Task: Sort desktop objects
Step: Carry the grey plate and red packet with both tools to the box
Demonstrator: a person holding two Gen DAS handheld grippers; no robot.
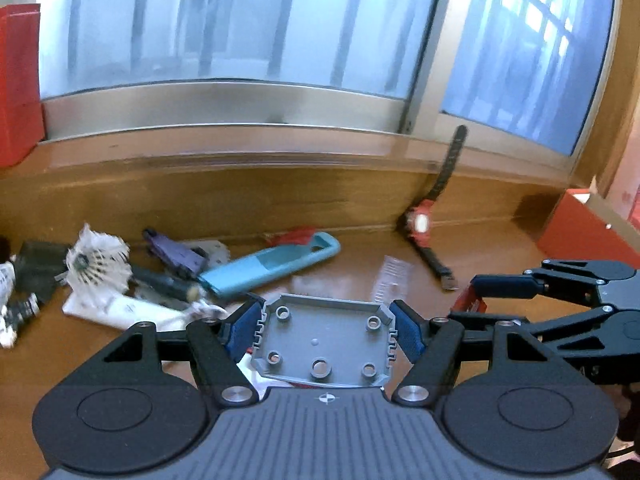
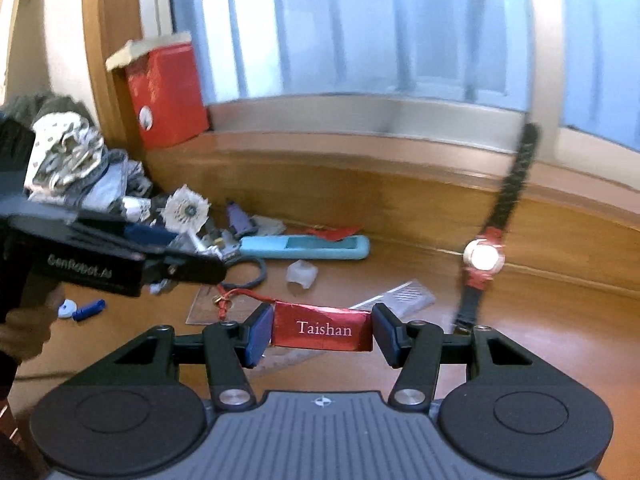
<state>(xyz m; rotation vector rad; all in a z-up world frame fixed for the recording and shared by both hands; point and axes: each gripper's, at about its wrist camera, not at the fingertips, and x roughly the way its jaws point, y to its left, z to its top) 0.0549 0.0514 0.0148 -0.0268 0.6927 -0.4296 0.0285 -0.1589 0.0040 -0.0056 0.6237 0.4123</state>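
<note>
My left gripper (image 1: 326,332) is shut on a grey plastic plate (image 1: 324,344) with several round holes, held flat above the wooden desk (image 1: 500,264). My right gripper (image 2: 322,332) is shut on a red box (image 2: 322,328) marked "Taishan", its blue pads pressing both ends. In the left wrist view that right gripper (image 1: 476,296) shows at the right with the red box (image 1: 468,300) partly hidden. The left gripper's black body (image 2: 100,264) crosses the left of the right wrist view. A red watch (image 2: 482,258) with a black strap leans on the window ledge.
On the desk lie a teal remote (image 1: 272,266), a white shuttlecock (image 1: 98,260), a purple part (image 1: 172,254), a clear ruler (image 2: 400,294), a small clear cap (image 2: 302,274), blue pieces (image 2: 86,310) and crumpled cloth (image 2: 72,160). Red boxes (image 2: 168,96) stand by the window; another red box (image 1: 588,228) is at the right.
</note>
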